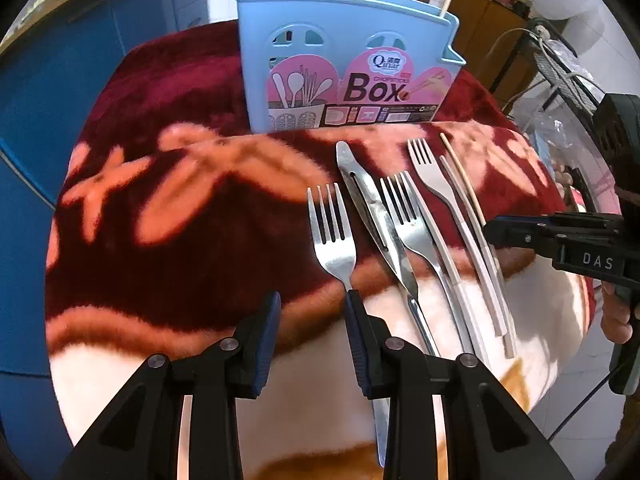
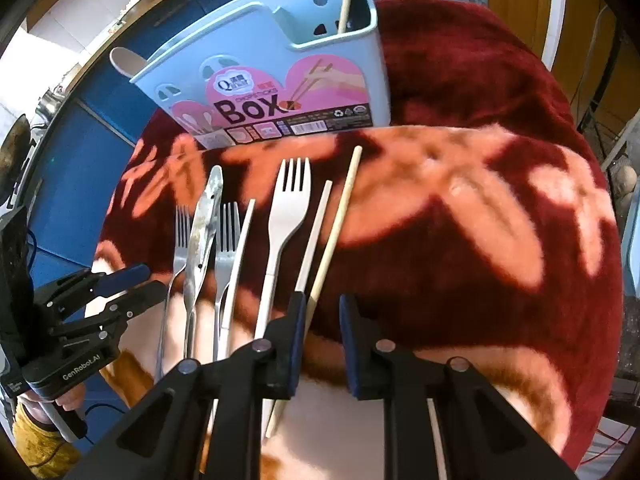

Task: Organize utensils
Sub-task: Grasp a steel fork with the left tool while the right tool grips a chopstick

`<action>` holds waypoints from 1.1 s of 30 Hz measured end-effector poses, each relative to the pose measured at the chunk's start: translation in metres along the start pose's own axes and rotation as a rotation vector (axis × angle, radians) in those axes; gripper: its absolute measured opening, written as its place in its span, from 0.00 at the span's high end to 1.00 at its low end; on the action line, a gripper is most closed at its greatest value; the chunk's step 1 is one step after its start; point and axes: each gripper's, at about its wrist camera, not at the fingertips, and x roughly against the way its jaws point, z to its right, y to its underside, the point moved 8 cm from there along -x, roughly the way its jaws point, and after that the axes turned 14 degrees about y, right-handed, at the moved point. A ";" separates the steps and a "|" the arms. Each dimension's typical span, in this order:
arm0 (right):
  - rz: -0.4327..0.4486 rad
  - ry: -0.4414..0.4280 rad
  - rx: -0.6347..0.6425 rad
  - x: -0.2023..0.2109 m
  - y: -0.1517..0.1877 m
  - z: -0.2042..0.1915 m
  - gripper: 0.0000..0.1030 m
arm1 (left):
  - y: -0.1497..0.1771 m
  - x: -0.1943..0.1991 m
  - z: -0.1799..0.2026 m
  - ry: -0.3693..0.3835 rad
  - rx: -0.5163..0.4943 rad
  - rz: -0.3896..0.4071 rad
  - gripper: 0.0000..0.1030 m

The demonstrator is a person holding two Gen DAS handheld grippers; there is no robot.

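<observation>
We hold the right tool (image 2: 322, 312) low over the desk (image 2: 480, 240), jaws part spread and empty; the wooden chopstick (image 2: 336, 236) lies just left of its gap, long axis running near to far toward the blue box (image 2: 280, 80)

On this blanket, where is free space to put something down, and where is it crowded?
Free: the blanket left of the leftmost metal fork, and right of the wooden chopstick. Crowded: the utensil row between them, before the blue box.

Black tongs (image 1: 312, 304), blue pads (image 1: 267, 344), silver rivets; "GenRobot.AI" lettering; mustard-yellow sleeve (image 2: 36, 440).
</observation>
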 end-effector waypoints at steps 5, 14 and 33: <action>-0.038 0.005 -0.005 -0.002 -0.006 0.002 0.83 | 0.001 -0.001 -0.005 0.004 0.031 -0.025 0.68; -0.086 0.056 0.064 -0.009 -0.006 -0.005 0.86 | 0.002 -0.007 0.000 -0.004 0.012 -0.071 0.68; -0.150 0.072 0.095 -0.021 -0.007 -0.009 0.95 | -0.005 -0.011 0.006 0.131 0.140 -0.207 0.71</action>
